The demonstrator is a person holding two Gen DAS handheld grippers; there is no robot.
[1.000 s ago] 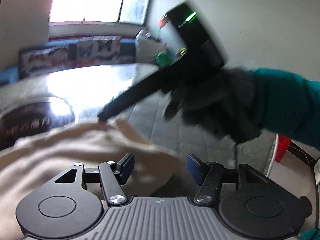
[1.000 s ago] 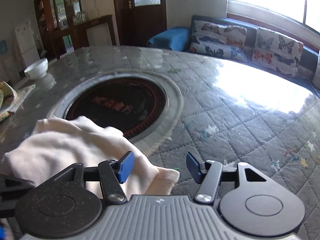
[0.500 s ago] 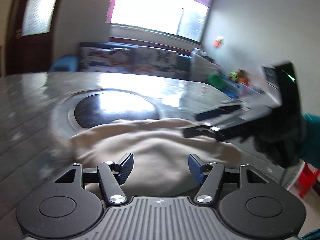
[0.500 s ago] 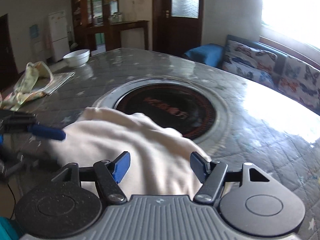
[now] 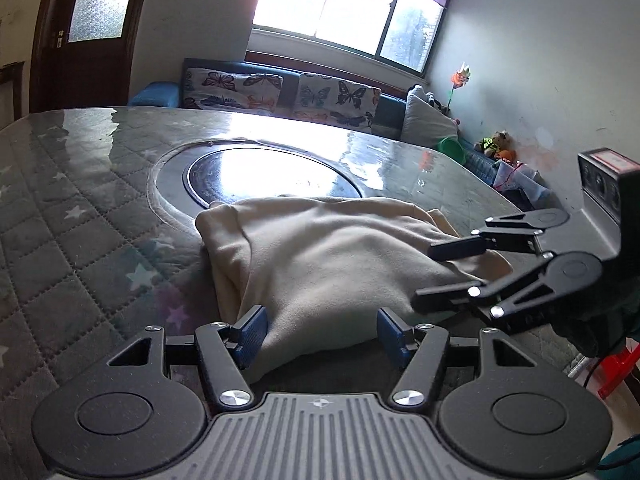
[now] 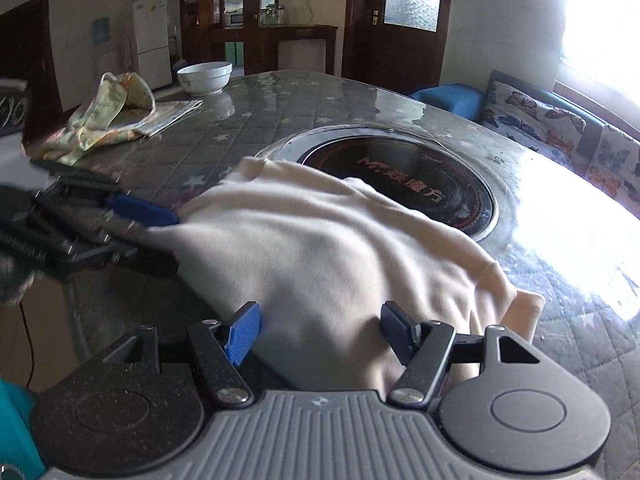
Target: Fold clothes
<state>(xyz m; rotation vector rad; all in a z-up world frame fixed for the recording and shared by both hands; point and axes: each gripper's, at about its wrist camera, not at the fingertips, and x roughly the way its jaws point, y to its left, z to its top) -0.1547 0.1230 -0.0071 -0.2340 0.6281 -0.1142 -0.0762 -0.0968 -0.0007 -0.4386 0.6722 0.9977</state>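
Cream garment (image 5: 320,260) bunched at table edge (image 6: 120,300), open quilted tabletop beyond

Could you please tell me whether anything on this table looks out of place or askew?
The cream garment lies bunched, its far edge draped over the round cooktop set into the table. A floral cloth sits crumpled near the far corner.

My table (image 5: 80,208) wears a grey quilted cover with stars under a glossy sheet. On it lie a cream garment (image 5: 320,256) overlapping the round black hob (image 5: 276,176), a white bowl (image 6: 204,77) and a floral cloth (image 6: 112,116).
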